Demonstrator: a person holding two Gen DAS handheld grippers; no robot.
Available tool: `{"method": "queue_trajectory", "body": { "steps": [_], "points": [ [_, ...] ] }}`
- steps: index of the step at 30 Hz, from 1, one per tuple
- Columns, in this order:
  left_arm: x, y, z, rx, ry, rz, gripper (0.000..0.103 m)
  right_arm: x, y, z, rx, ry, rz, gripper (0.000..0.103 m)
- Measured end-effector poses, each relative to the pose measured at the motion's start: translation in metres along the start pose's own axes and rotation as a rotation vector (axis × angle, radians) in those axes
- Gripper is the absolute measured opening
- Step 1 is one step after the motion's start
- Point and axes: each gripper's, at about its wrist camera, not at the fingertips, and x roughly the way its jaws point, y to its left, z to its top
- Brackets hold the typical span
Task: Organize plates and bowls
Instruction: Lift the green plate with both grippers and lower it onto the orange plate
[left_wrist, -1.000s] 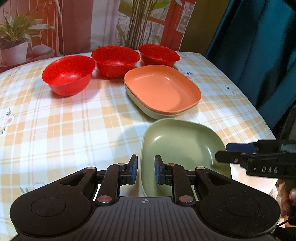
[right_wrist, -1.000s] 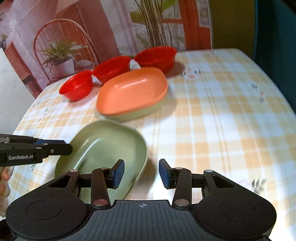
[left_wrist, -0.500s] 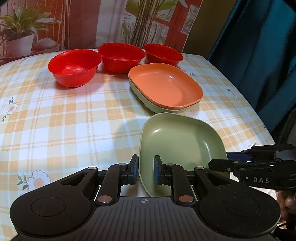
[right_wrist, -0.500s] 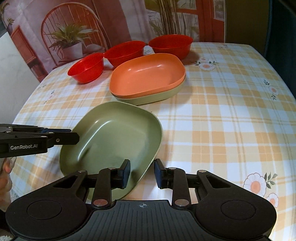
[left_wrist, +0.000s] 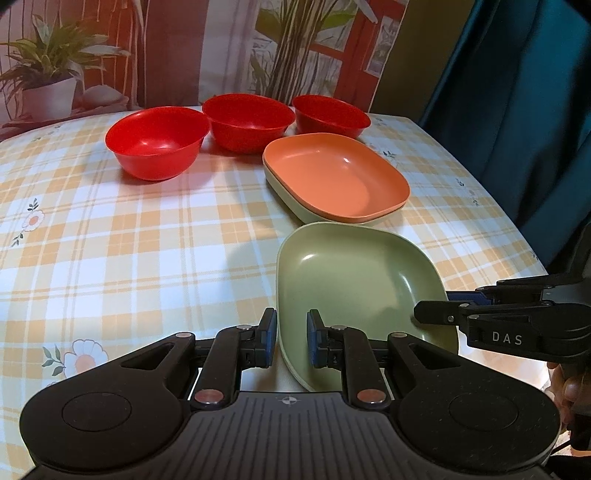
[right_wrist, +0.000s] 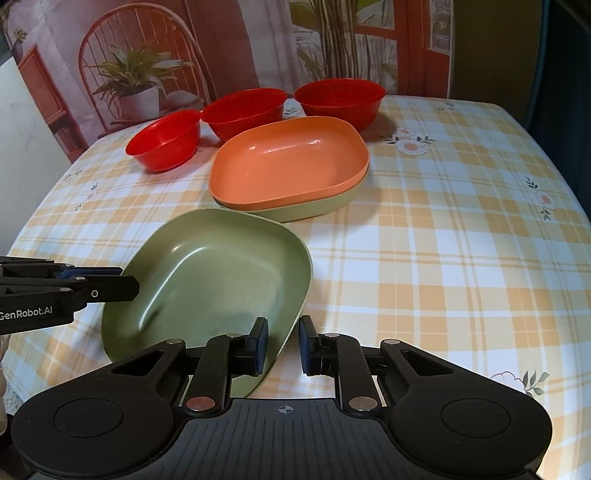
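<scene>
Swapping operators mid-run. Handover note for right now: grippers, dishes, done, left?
Left gripper: shut on the green plate, jaws on its left rim.
Right gripper: jaws closing over the plate's right rim; contact unclear.
Orange plate sits nested in a second green plate just beyond.
Three red bowls stand separately at the back.
Done: one plate stacked. Left: probably add this plate, then nest the bowls.

Checked table (left_wrist: 147, 258) – bowls (left_wrist: 157, 142) (red), plates (left_wrist: 336, 177)

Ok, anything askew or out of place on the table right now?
Only the green plate: it sits tilted, gripped at opposite rims by the left gripper and the closing right gripper. Nothing is spilled or damaged.
</scene>
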Motion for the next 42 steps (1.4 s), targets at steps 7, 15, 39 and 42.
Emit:
{"method": "queue_trajectory", "body": {
  "steps": [7, 15, 39, 42],
  "points": [
    [-0.004, -0.004, 0.000, 0.018, -0.005, 0.007, 0.018, -0.003, 0.001, 0.001, 0.000, -0.013, -0.003, 0.017],
    [-0.014, -0.007, 0.002, 0.028, -0.017, -0.010, 0.019, -0.014, 0.000, 0.007, 0.002, -0.037, 0.002, 0.017],
    [-0.024, -0.022, 0.020, 0.065, -0.064, -0.037, 0.019, -0.031, -0.013, 0.046, -0.023, -0.118, -0.011, 0.017],
    [-0.020, -0.026, 0.024, 0.075, -0.061, -0.048, 0.019, -0.031, -0.020, 0.049, -0.016, -0.117, -0.018, 0.017]
  ]
}}
